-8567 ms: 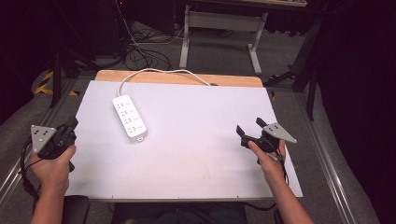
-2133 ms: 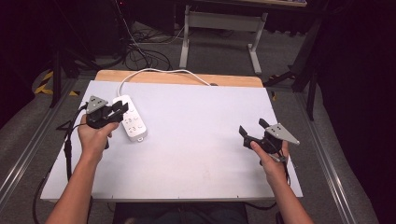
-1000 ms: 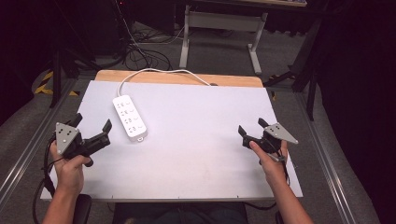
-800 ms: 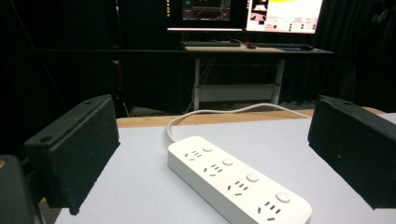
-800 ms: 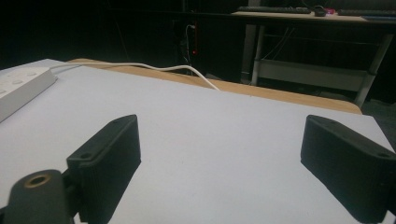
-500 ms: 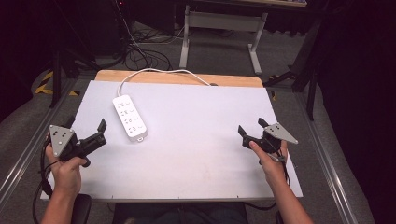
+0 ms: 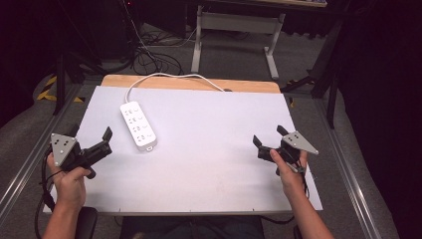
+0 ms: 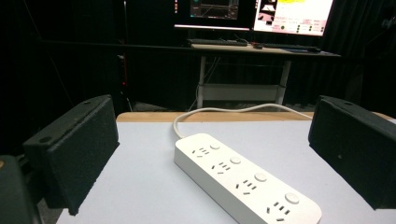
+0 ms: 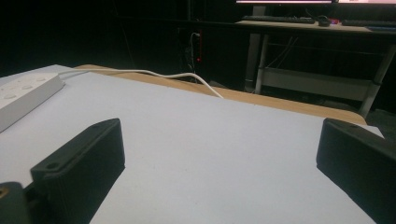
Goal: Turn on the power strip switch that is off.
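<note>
Where white table (image 7: 214, 164) meets dark room, power strip (image 7: 138, 125) lying flat, both hand-held grippers spread.

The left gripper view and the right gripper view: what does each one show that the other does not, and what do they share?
The left gripper view alone shows the power strip's sockets and round buttons from close, and lit screens on the far desk. The right gripper view alone shows a long bare stretch of the white table top, with just the power strip's end at its left edge. Both share the white cable, the wooden table edge and open black fingers.
</note>
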`<action>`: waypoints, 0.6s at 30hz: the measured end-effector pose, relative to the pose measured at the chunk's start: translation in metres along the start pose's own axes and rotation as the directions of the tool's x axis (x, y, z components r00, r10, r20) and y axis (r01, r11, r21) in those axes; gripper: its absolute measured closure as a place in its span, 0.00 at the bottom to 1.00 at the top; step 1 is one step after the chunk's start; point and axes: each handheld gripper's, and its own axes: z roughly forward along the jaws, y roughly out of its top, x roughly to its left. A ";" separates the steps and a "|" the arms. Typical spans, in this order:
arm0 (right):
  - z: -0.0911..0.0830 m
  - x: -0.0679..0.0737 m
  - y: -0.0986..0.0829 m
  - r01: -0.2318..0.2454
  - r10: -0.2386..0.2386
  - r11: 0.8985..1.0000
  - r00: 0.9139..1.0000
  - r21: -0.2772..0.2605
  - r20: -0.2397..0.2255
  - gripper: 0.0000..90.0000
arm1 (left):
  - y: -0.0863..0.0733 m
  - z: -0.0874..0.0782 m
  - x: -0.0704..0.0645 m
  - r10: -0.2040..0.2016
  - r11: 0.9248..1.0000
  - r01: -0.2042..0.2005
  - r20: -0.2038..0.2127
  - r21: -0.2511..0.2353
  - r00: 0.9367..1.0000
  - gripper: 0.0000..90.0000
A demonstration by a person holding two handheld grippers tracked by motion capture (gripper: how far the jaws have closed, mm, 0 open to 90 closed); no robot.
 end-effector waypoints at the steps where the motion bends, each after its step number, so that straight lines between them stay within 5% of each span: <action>1: 0.000 0.000 0.000 -0.001 0.001 1.000 1.000 -0.003 0.000 0.02 | 0.000 0.000 0.000 -0.001 1.000 0.001 0.001 0.000 1.000 0.02; 18: 0.001 0.000 0.000 -0.005 0.005 1.000 1.000 0.009 -0.005 0.02 | -0.001 0.000 0.001 -0.010 1.000 0.010 0.007 0.007 1.000 0.03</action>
